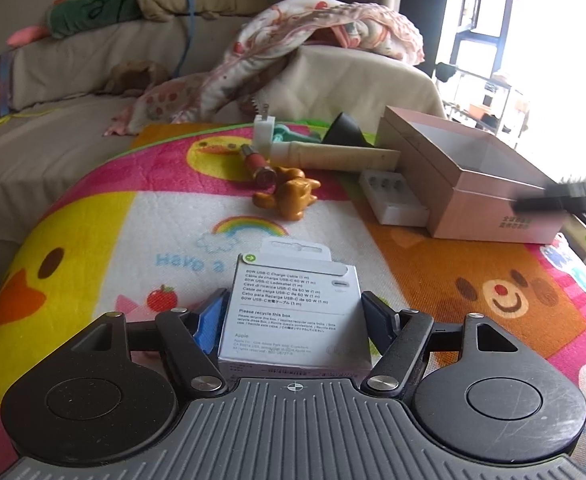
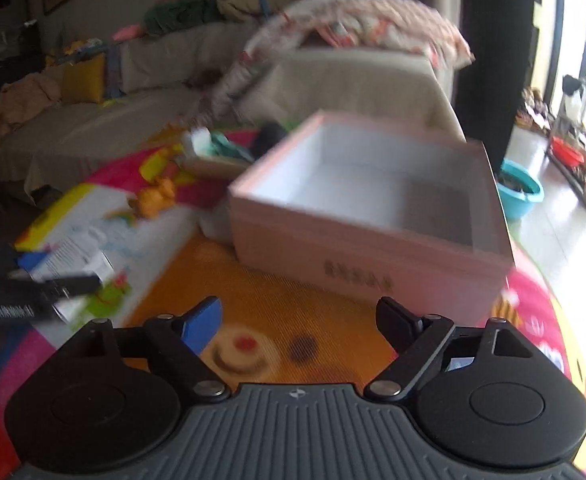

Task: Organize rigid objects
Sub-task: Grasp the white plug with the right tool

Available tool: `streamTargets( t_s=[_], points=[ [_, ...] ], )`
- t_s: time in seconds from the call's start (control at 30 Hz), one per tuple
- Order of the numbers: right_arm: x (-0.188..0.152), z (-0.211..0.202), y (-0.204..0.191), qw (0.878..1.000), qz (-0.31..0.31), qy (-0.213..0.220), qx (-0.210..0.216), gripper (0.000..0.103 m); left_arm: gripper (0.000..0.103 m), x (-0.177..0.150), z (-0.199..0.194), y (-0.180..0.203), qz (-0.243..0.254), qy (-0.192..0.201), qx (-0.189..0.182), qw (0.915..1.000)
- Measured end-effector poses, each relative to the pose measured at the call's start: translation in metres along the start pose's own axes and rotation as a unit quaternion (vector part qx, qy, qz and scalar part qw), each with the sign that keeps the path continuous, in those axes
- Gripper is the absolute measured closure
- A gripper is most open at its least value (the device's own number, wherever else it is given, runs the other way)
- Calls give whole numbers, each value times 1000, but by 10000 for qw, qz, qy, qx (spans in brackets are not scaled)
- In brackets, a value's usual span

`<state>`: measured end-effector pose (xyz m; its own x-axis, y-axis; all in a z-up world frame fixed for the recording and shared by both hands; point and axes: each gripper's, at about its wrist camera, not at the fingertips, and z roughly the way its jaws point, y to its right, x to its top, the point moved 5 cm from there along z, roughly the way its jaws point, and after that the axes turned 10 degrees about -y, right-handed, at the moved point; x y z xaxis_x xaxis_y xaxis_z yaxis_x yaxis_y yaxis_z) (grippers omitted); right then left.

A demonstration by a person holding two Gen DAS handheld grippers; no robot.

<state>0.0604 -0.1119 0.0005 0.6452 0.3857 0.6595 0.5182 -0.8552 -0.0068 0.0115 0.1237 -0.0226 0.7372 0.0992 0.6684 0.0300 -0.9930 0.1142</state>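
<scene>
Cable box: a small white carton (image 1: 293, 312) with grey print in several languages and a hang tab on its far end; it sits upright between the fingers, above the mat near the rainbow picture.
Left hand-held gripper: the left hand-held gripper (image 1: 295, 316) pinches the cable box, the blue pad (image 1: 209, 320) on one side and the dark pad on the other, both touching its side walls.
Right hand-held gripper: the right hand-held gripper (image 2: 299, 320) is spread, nothing between its fingers; it hangs above the orange bear picture, just before the pink box.
Pink box: an open pink carton (image 2: 373, 256) with a white inside, standing on the right part of the mat; nothing can be made out inside.
Hard to see: the right wrist view is blurred, so the print on the pink box is not readable. In the left wrist view the right gripper is only a dark smear at the right edge. The lower end of the cable box is hidden behind the gripper body.
Other things: a brown animal figure (image 1: 291, 196), a red cylinder (image 1: 259, 166), a white tray with round holes (image 1: 391, 196) touching the pink box, a beige tube (image 1: 333, 154), a white plug (image 1: 263, 130) and a black cone (image 1: 343, 130).
Surface: a colourful cartoon mat (image 1: 105, 208) covers the tabletop.
Between: the white tray lies between the cable box and the near wall of the pink box.
</scene>
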Motion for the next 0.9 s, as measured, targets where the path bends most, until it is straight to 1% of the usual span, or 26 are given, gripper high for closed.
streamTargets(
  t_s=[0.07, 0.13, 0.2, 0.27, 0.33, 0.37, 0.43, 0.47, 0.5, 0.53, 0.57, 0.6, 0.67, 0.73, 0.8, 0.9],
  points=[
    [33, -5, -23, 9992, -230, 327, -21, 18, 28, 0, 2, 1, 23, 20, -57, 10000],
    [71, 3, -45, 9980, -431, 462, 76, 18, 28, -1, 1, -1, -46, 56, -116, 9999],
    [107, 26, -64, 9975, -520, 406, 237, 18, 27, -2, 0, -4, -167, 106, -184, 9996],
    [135, 58, -76, 9980, -475, 233, 347, 20, 27, -3, -1, -6, -239, 136, -231, 9994],
    [166, 101, -89, 9986, -264, -71, 459, 31, 27, -3, -1, -7, -285, 140, -252, 9992],
    [176, 117, -93, 9984, -188, -182, 500, 33, 27, -3, -1, -7, -292, 144, -258, 9991],
    [189, 154, -101, 9979, -76, -404, 510, 42, 27, -3, -1, -8, -317, 156, -287, 9990],
    [192, 170, -105, 9979, -81, -487, 412, 45, 27, -3, -1, -8, -345, 166, -312, 9988],
    [194, 183, -108, 9978, -68, -583, 320, 56, 27, -3, -1, -9, -373, 176, -342, 9986],
    [195, 197, -110, 9968, -70, -749, 262, 74, 27, -3, -1, -10, -398, 187, -370, 9983],
    [195, 202, -112, 9958, -86, -863, 295, 77, 27, -3, -2, -10, -420, 201, -389, 9982],
    [194, 199, -112, 9955, -50, -875, 350, 83, 27, -3, -2, -10, -436, 209, -399, 9980],
    [193, 178, -112, 9974, -126, -591, 403, 83, 27, -3, -2, -10, -453, 213, -405, 9979],
    [190, 144, -110, 9982, -348, -246, 420, 83, 28, -3, -2, -10, -440, 222, -388, 9980],
    [180, 108, -105, 9977, -468, -16, 484, 83, 28, -3, -4, -9, -407, 269, -344, 9982],
    [152, 48, -89, 9958, -625, 162, 655, 83, 28, -3, -11, -4, -254, 449, -295, 9982]
  ],
)
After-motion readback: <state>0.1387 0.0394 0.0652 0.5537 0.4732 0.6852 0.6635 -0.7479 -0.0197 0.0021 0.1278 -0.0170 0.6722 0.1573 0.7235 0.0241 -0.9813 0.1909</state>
